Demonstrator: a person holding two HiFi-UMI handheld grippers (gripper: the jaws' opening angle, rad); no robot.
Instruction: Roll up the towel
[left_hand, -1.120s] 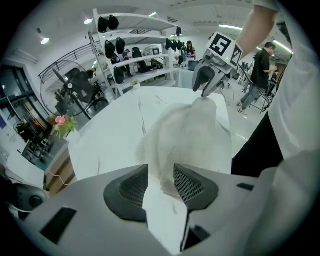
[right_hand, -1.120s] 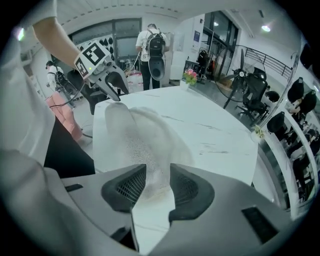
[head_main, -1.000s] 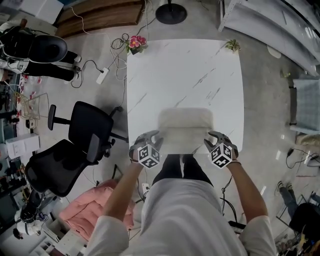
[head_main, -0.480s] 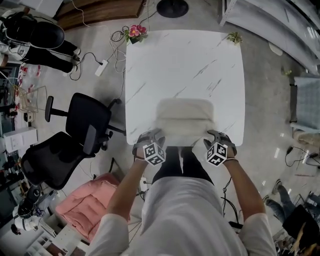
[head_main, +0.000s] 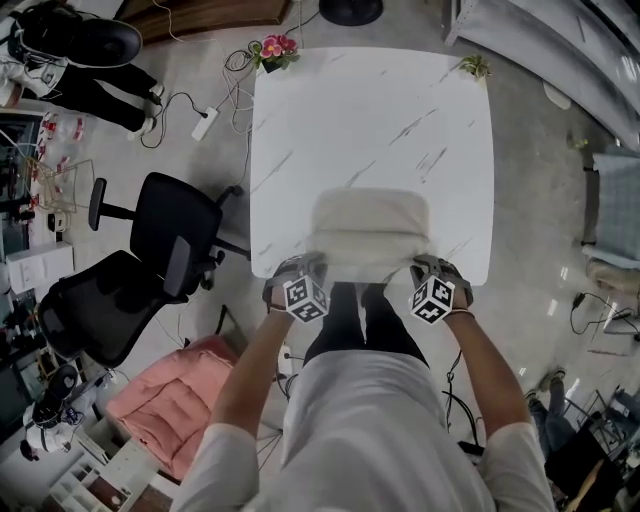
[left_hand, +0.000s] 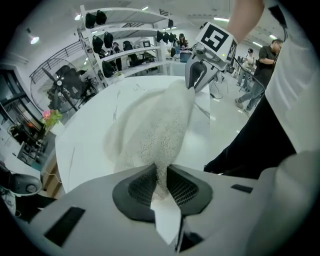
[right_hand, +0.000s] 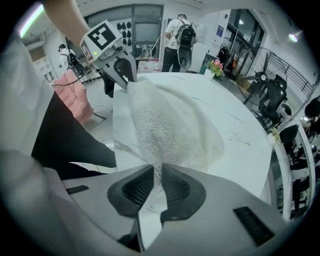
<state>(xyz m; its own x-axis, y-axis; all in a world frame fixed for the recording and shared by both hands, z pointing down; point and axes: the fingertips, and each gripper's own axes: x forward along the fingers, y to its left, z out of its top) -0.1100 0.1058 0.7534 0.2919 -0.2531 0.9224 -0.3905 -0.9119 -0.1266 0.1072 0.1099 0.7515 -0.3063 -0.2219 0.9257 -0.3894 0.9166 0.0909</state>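
A cream towel (head_main: 368, 228) lies folded at the near edge of the white marble table (head_main: 370, 120). My left gripper (head_main: 303, 277) sits at its near left corner, my right gripper (head_main: 428, 278) at its near right corner. Both are closing, and each has the towel's edge pinched between its dark pads. In the left gripper view the towel (left_hand: 150, 135) runs from my left gripper (left_hand: 161, 186) across to the right gripper (left_hand: 200, 75). In the right gripper view the towel (right_hand: 170, 130) stretches from my right gripper (right_hand: 156, 187) to the left gripper (right_hand: 120, 70).
Two black office chairs (head_main: 160, 260) stand left of the table. A pink cushion (head_main: 165, 400) lies on the floor at lower left. A small flower pot (head_main: 273, 50) and a small plant (head_main: 474, 67) sit on the table's far corners. Shelving runs along the right.
Both grippers moved forward and down onto the towel's near edge and their jaws closed on it. The towel's near edge now sits between the jaws.
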